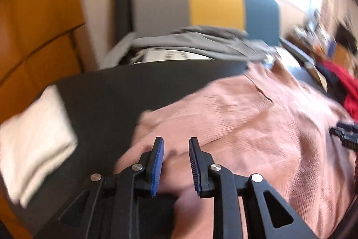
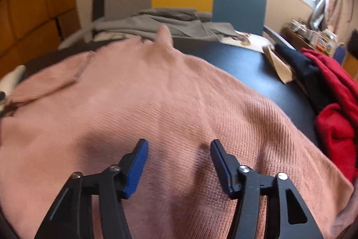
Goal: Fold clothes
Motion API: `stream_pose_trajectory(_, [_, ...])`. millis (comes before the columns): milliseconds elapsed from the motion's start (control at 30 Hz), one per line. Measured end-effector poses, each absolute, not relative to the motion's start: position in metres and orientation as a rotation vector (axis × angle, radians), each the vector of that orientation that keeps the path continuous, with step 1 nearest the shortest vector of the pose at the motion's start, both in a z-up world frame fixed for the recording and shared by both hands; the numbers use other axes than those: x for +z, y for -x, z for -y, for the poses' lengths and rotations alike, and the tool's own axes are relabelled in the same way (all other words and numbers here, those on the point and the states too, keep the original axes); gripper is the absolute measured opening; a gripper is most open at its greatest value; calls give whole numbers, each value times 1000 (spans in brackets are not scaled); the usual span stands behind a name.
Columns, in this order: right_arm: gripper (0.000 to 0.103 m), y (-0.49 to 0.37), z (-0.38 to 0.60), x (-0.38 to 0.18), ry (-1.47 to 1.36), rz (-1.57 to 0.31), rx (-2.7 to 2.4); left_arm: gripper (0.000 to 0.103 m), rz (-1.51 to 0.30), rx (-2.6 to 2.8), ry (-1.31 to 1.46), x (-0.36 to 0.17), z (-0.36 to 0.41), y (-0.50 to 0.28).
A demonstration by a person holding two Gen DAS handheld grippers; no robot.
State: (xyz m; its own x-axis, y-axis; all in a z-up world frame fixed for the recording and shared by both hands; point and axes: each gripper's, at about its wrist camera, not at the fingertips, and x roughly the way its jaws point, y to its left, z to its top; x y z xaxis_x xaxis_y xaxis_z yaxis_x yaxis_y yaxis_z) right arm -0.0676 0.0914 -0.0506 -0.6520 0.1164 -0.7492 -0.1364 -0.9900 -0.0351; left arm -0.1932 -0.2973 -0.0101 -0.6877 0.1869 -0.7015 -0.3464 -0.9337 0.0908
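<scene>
Ribbed pink knit sweater point(image 2: 170, 100) lies spread across the dark matte table point(image 2: 250, 64), its far edge rumpled at twelve o'clock. Left gripper point(image 1: 176, 145) hovers over it, jaws slightly apart, empty. Right gripper point(image 2: 179, 147) stands wide, empty. Folded cream cloth point(image 1: 33, 138) sits at nine o'clock, red fleece point(image 2: 335, 109) at three; bare tabletop lies between.
</scene>
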Motion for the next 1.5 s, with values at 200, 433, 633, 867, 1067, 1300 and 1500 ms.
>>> stream_pose_trajectory(200, [61,69,-94,-61,1218,-27,2716,23,-398,2434,1113,-33,237,231])
stream_pose_trajectory(433, [63,68,-98,-64,1206,-58,2724,21,-324,2371,1251,-58,223,251])
stream_pose_trajectory(633, [64,69,-96,-64,1201,-49,2720,2,-276,2375,1263,-54,228,252])
stream_pose_trajectory(867, [64,69,-95,-64,1200,-36,2717,2,-157,2564,1093,-3,296,241])
stream_pose_trajectory(1067, [64,69,-94,-64,1197,-25,2714,2,-14,2766,1045,27,389,240])
stream_pose_trajectory(1300, [65,68,-95,-63,1195,-12,2710,2,259,2982,1129,10,501,213])
stream_pose_trajectory(1500, [66,68,-94,-63,1195,0,2703,2,493,3086,1171,-24,562,176])
